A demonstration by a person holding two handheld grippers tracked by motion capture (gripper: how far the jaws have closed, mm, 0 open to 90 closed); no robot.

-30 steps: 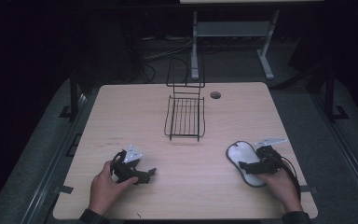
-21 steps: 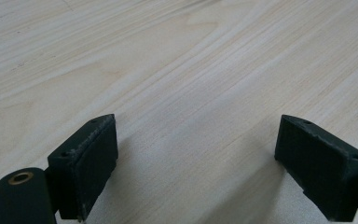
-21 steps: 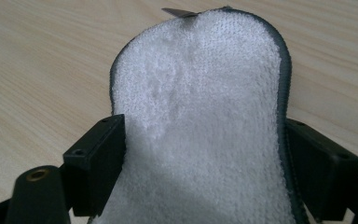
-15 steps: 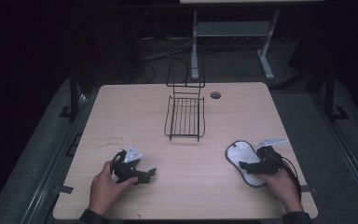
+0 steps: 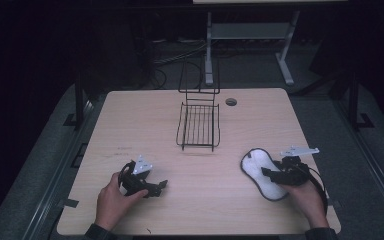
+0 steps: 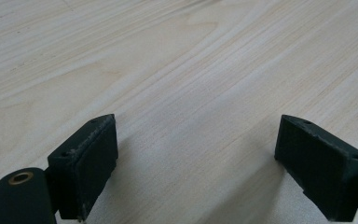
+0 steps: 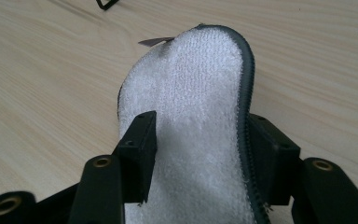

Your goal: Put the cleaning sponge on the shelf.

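A white fleecy insole with a dark stitched edge (image 5: 258, 169) (image 7: 200, 79) lies flat on the wooden table (image 5: 145, 115) at the front right. My right gripper (image 5: 266, 173) (image 7: 200, 144) has its jaws on either side of the insole's near end. They have just been closing on it, and the insole's edges curl up where the pads press. At the front left, my left gripper (image 5: 160, 186) (image 6: 196, 154) rests low over bare wood. Its jaws stand wide apart with nothing between them.
A black wire basket (image 5: 198, 125) with a tall back frame stands at the table's middle, beyond both hands. A round cable hole (image 5: 231, 101) sits behind it to the right. A dark floor and a metal stand's legs (image 5: 285, 70) lie past the far edge.
The right gripper's jaws look drawn in closer around the insole's end. Both hands stay where they were, and the left gripper has not moved.
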